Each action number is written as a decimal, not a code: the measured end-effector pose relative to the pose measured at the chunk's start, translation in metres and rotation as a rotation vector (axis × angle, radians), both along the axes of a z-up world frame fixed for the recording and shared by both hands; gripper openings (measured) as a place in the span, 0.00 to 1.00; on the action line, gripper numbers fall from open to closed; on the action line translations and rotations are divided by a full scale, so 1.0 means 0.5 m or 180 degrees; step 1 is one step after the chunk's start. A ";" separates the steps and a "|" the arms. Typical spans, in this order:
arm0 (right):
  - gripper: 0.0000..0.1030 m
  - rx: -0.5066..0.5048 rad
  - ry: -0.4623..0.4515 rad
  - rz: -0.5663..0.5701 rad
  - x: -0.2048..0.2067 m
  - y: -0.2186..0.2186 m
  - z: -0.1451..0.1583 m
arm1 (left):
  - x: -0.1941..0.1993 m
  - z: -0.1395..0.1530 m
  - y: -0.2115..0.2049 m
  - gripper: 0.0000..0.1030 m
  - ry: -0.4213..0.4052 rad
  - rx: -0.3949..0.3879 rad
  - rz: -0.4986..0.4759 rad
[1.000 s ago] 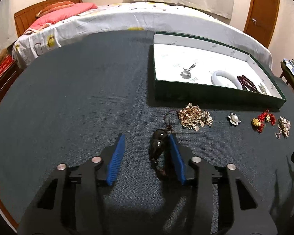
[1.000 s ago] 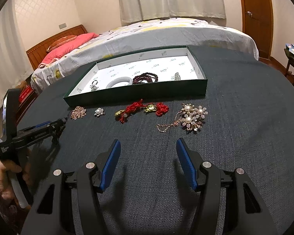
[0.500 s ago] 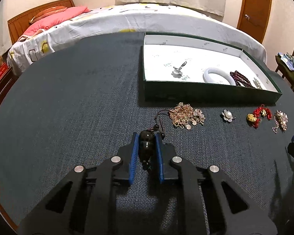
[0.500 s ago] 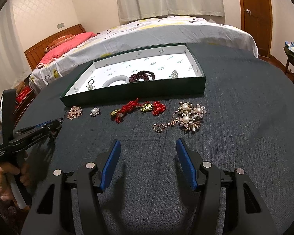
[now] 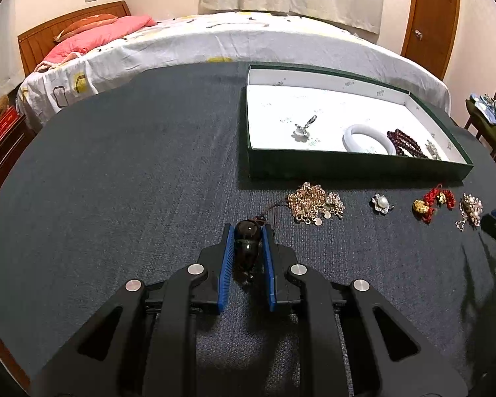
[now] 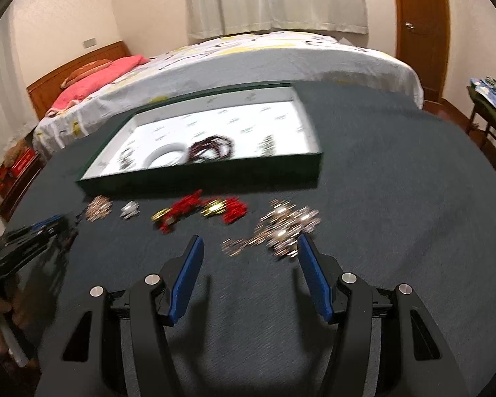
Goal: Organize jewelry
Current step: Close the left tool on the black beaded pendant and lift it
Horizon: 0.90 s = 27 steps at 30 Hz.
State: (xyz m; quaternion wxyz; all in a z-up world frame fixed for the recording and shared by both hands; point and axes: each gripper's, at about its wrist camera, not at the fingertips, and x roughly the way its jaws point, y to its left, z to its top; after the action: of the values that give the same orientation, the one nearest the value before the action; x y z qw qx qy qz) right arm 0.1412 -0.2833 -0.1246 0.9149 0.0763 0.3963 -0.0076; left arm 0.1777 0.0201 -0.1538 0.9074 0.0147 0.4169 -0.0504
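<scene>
Left claw [image 5: 246, 241] has just squeezed shut on the dark gourd-shaped pendant [image 5: 245, 236], still low on the surface [image 5: 122, 172], cord trailing toward the gold chain pile [image 5: 314, 201]. Guessing it goes in the green tray [image 5: 347, 167] next. Right claw [image 6: 249, 248] hangs apart, empty, lined up near the pearl flower brooch [image 6: 286, 228].

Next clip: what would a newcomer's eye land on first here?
Probably the left tongs, shut on a dark glossy pendant low in the left wrist view. Next, the green tray with its white lining behind, holding a white bangle, and the row of loose jewelry before it, including a red cord charm.
</scene>
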 end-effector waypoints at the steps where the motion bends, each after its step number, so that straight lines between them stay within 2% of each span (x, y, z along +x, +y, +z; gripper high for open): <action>1: 0.56 -0.0031 0.0010 -0.0045 0.009 -0.010 0.000 | 0.001 0.001 0.000 0.17 -0.0004 -0.0003 0.0002; 5: 0.56 0.0013 0.0006 -0.0093 0.027 -0.024 0.009 | 0.001 0.005 0.004 0.17 -0.0013 -0.0012 0.0020; 8: 0.56 -0.0036 -0.0029 0.0052 0.035 0.004 0.016 | 0.003 0.005 0.006 0.17 -0.0013 -0.0015 0.0029; 12: 0.46 -0.0047 -0.0003 0.0283 0.052 0.050 0.011 | 0.005 0.003 0.009 0.17 -0.0002 -0.0012 0.0031; 15: 0.45 -0.0078 0.0032 0.0348 0.070 0.067 0.000 | 0.006 0.001 0.011 0.17 0.0004 -0.0015 0.0038; 19: 0.40 -0.0113 0.0169 0.0395 0.098 0.074 -0.025 | 0.006 -0.003 0.012 0.17 0.0017 -0.0025 0.0053; 25: 0.37 -0.0097 0.0240 0.0441 0.109 0.071 -0.037 | 0.005 0.000 0.011 0.17 0.0015 -0.0039 0.0047; 27: 0.31 -0.0087 0.0257 0.0463 0.109 0.067 -0.040 | 0.005 -0.001 0.011 0.17 0.0019 -0.0047 0.0048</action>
State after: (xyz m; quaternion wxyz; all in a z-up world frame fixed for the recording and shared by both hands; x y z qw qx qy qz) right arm 0.1956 -0.2497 -0.1445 0.8973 0.0344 0.4372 0.0505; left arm 0.1802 0.0256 -0.1541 0.9066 0.0047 0.4193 -0.0466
